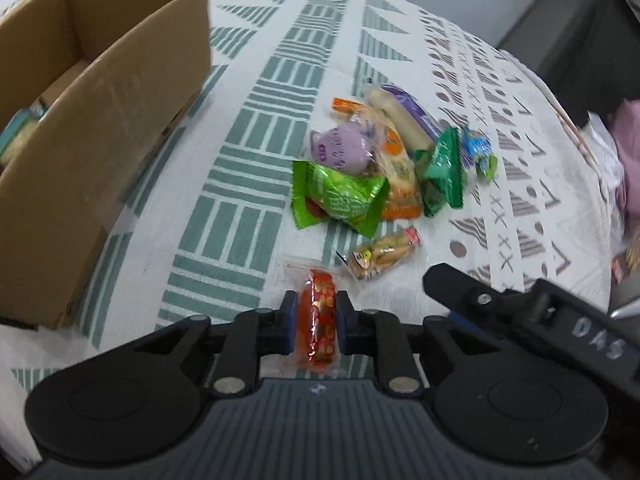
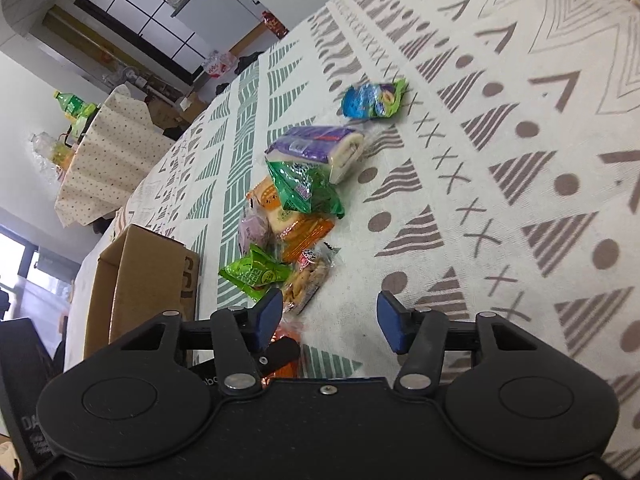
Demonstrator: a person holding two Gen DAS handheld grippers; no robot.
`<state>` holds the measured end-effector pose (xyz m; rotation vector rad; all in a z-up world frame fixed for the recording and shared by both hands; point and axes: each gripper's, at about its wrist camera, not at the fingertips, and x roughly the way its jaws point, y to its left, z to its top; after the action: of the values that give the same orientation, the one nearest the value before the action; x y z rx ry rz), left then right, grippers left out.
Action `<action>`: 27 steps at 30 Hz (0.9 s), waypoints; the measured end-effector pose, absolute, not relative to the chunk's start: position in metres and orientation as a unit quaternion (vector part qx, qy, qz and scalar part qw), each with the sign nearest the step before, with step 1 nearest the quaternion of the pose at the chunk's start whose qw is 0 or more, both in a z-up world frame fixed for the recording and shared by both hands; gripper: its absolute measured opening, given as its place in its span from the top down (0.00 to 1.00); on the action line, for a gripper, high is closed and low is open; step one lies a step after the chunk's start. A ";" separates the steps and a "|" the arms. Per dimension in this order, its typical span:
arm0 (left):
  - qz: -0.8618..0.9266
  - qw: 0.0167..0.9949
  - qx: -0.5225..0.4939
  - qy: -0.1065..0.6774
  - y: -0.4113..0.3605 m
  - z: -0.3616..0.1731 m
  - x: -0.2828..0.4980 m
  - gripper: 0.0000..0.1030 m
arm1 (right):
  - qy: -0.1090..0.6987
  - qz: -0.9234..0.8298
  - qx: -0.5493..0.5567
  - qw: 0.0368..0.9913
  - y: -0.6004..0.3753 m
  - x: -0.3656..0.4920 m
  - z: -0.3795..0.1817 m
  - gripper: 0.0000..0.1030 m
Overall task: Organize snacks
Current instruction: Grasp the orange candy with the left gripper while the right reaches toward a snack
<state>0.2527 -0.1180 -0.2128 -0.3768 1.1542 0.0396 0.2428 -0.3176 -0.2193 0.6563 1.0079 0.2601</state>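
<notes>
My left gripper (image 1: 317, 320) is shut on a red and gold snack packet (image 1: 320, 300) lying on the patterned tablecloth (image 1: 248, 160). Beyond it lies a pile of snacks: a biscuit-stick pack (image 1: 380, 254), a light green packet (image 1: 340, 196), a purple round snack (image 1: 344, 148), an orange cracker pack (image 1: 400, 188), a purple-wrapped roll (image 1: 404, 116), a dark green packet (image 1: 444, 168) and a blue packet (image 1: 478, 148). My right gripper (image 2: 330, 316) stands open over bare cloth, its left pad beside the biscuit-stick pack (image 2: 306, 280). One of its fingers (image 1: 452, 284) shows in the left wrist view.
An open cardboard box (image 1: 100, 120) with a few items inside stands left of the pile, also visible as the box (image 2: 136, 280) in the right wrist view. A second table with a dotted cloth (image 2: 108, 152) and bottles stands behind. The table edge curves at the right (image 1: 572, 128).
</notes>
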 end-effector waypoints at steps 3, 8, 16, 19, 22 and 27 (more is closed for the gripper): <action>0.032 0.821 -0.186 0.540 -0.112 -0.211 0.255 0.83 | 0.475 0.132 0.306 0.814 -0.313 0.251 -0.224 0.49; 0.058 0.823 -0.194 0.531 -0.101 -0.212 0.260 0.83 | 0.480 0.143 0.310 0.808 -0.306 0.263 -0.231 0.49; 0.066 0.824 -0.201 0.525 -0.093 -0.215 0.262 0.83 | 0.479 0.150 0.288 0.816 -0.287 0.275 -0.231 0.50; 0.065 0.828 -0.200 0.519 -0.092 -0.216 0.259 0.83 | 0.482 0.148 0.250 0.827 -0.274 0.278 -0.229 0.51; 0.066 0.829 -0.200 0.519 -0.091 -0.213 0.256 0.83 | 0.485 0.133 0.204 0.840 -0.264 0.278 -0.225 0.66; 0.066 0.833 -0.206 0.509 -0.086 -0.205 0.250 0.83 | 0.489 0.125 0.184 0.843 -0.267 0.269 -0.217 0.83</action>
<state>0.2499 -0.0861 -0.2045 -0.4361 1.0787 0.1409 0.2687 -0.2665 -0.2169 0.3888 1.0324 0.2634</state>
